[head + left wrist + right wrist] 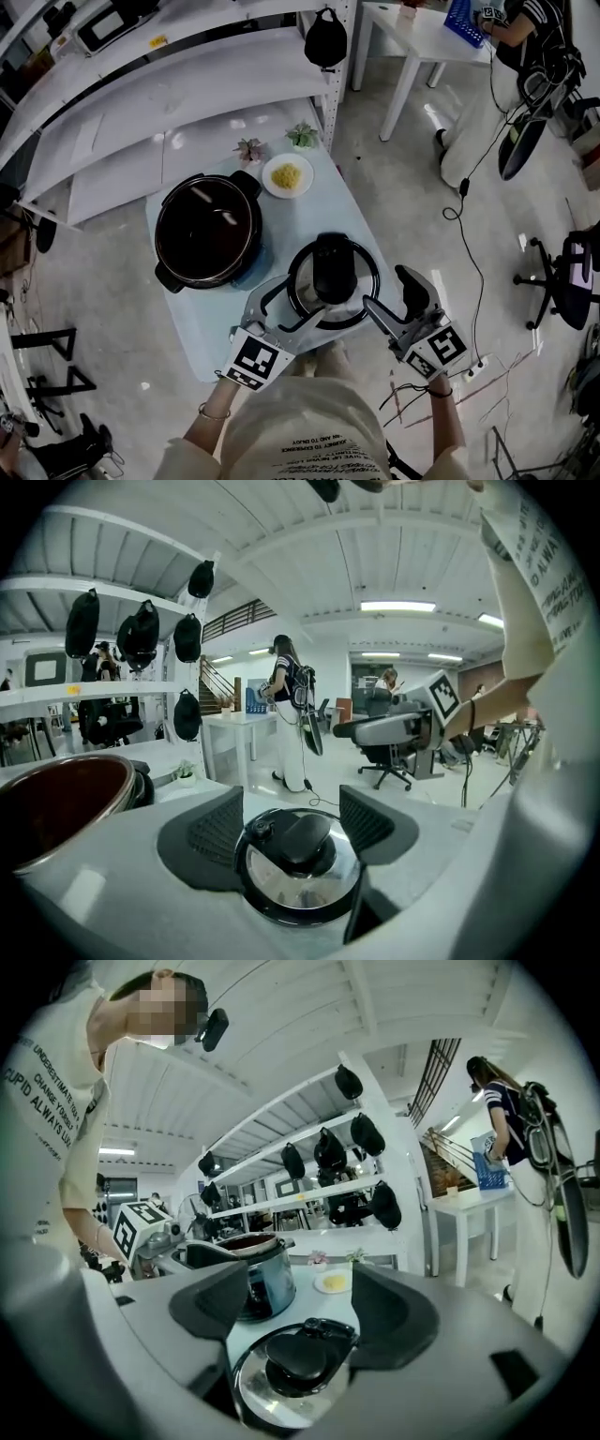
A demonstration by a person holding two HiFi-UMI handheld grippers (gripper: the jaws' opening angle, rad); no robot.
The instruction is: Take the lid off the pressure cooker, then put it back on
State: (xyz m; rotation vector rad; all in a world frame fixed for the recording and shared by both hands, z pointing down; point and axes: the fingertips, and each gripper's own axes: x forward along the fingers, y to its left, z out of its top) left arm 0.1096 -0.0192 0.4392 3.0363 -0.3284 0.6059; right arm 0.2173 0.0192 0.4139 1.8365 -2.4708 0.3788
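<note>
The pressure cooker pot [206, 230] stands uncovered on the pale table [187, 323], its dark inside showing. Its steel lid [333, 279] with a black knob lies flat on the table to the pot's right, near the front edge. My left gripper [286, 311] is at the lid's near-left rim, jaws wide open. My right gripper [394, 302] is at its right rim, also open. In the left gripper view the lid [300, 874] lies low between the spread pads [217, 832], untouched. The right gripper view shows the lid [291, 1372] below the open gripper [300, 1314], with the pot [253, 1274] behind.
A small plate of yellow food [287, 175] and two little potted plants [249, 147] stand at the table's far edge. White shelves [187, 84] run behind the table. A person sits at a white desk [422, 37] at the back right, with cables on the floor.
</note>
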